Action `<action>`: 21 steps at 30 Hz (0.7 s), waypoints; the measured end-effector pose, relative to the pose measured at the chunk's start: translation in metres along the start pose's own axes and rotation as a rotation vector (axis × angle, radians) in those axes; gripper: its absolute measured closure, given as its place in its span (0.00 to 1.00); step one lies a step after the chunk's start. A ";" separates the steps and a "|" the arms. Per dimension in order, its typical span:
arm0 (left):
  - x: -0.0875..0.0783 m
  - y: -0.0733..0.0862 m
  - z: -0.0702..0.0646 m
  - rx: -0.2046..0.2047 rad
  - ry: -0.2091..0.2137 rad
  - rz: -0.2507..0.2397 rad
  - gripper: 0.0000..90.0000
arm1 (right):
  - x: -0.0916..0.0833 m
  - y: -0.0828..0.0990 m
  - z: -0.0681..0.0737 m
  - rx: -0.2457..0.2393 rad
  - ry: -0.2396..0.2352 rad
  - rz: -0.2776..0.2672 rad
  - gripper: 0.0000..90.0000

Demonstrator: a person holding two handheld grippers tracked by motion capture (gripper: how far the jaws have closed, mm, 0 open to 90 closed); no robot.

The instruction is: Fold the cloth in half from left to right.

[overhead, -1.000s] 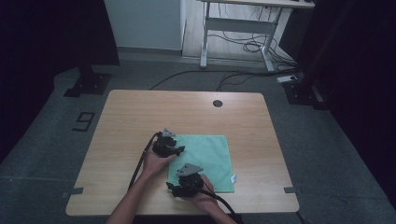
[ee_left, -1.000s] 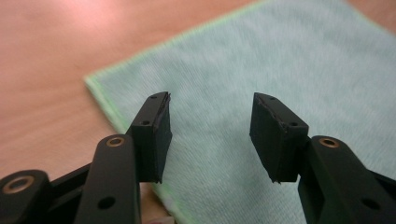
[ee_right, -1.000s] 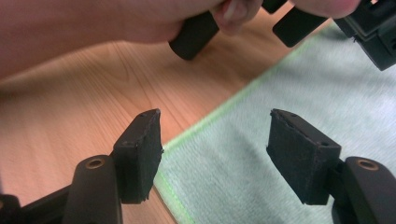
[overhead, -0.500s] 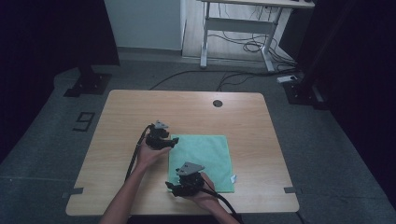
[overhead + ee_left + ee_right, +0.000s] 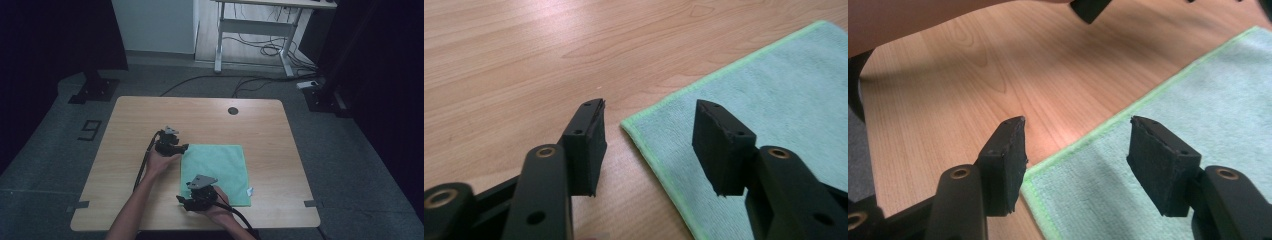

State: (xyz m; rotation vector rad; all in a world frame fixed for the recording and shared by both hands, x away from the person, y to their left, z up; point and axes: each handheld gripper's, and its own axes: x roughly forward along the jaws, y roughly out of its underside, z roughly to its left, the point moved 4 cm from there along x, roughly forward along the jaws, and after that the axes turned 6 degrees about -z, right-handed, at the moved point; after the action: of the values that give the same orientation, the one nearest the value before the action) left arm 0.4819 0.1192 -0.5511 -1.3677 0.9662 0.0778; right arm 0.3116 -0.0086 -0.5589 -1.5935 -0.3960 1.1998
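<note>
On the table (image 5: 130, 140): green cloth (image 5: 215, 172) lying flat, right of centre, near the front edge.
From above: left gripper (image 5: 181, 148) at the cloth's far left corner, right gripper (image 5: 183, 202) at its near left corner, both pointing across the cloth's left edge; white tag (image 5: 249, 190) sticking out at the near right corner; dark round hole (image 5: 232, 110) near the table's far edge.
Left gripper view: jaws apart, just been closing a little, straddling the cloth's corner (image 5: 626, 123), one over bare wood, one over cloth; nothing pinched.
Right gripper view: jaws apart, just been closing a little, straddling the other corner (image 5: 1029, 176); nothing pinched; forearm (image 5: 923, 20) across the top, seen close.
Contact with cloth: cannot tell from above; close views show pads clear of it.
</note>
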 end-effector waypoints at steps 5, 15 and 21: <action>0.012 0.003 0.006 -0.020 -0.023 0.019 0.60 | 0.003 0.005 0.003 -0.002 -0.020 0.018 0.45; 0.021 0.006 0.007 -0.019 -0.050 0.031 0.65 | 0.005 0.011 0.009 -0.026 -0.040 0.050 0.46; 0.021 0.007 0.004 0.013 -0.048 0.028 0.77 | 0.006 0.017 0.011 -0.052 -0.011 0.079 0.56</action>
State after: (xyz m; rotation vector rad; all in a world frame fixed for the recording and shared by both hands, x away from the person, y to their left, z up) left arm 0.4933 0.1140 -0.5697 -1.3346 0.9445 0.1250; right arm 0.3002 -0.0046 -0.5758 -1.6611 -0.3774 1.2671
